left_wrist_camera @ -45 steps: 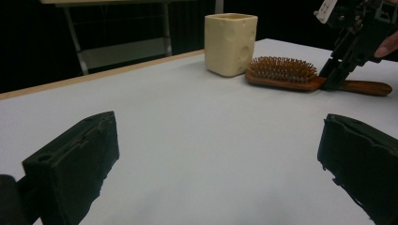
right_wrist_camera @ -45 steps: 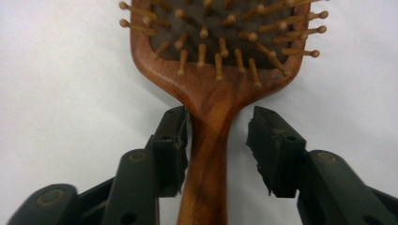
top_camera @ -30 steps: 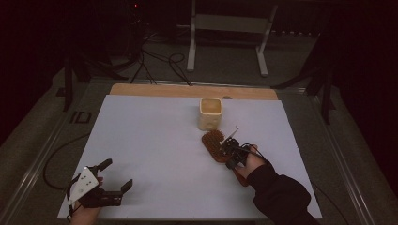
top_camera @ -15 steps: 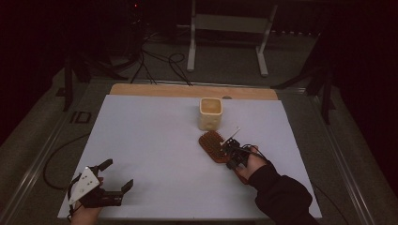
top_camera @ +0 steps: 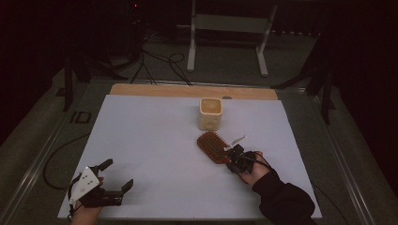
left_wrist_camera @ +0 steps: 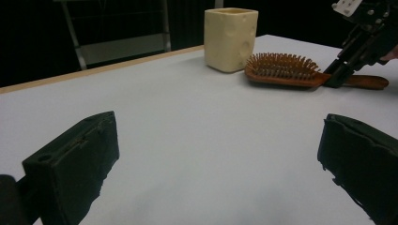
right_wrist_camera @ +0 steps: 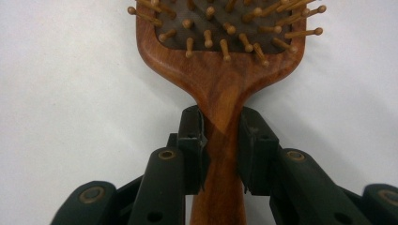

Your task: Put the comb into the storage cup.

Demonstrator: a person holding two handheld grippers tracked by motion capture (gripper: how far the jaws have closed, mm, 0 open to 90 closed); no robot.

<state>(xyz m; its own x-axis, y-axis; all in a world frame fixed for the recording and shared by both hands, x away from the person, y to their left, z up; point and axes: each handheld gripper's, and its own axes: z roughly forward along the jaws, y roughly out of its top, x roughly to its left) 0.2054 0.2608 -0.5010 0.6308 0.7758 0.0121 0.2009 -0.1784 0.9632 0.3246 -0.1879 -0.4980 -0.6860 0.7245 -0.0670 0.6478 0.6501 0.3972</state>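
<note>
The right gripper point(right_wrist_camera: 219, 150) is clamped on the neck of the wooden hairbrush point(top_camera: 213, 146), which lies bristles up on the table point(top_camera: 150, 140), just in front of the cream cup point(top_camera: 210, 113). The brush's long axis runs straight away from that gripper, head toward the cup. The left gripper point(top_camera: 111, 180) rests wide open near the table's front edge, well apart from the brush.

R gripper point(top_camera: 233, 159) on hairbrush point(top_camera: 213, 146); L gripper point(top_camera: 115, 178) apart.

Reddish-brown wooden hairbrush point(top_camera: 213, 146), cream dimpled cup point(top_camera: 210, 113), white table cover point(top_camera: 155, 140), black gripper jaws, pale wooden table edge point(top_camera: 187, 91).
</note>
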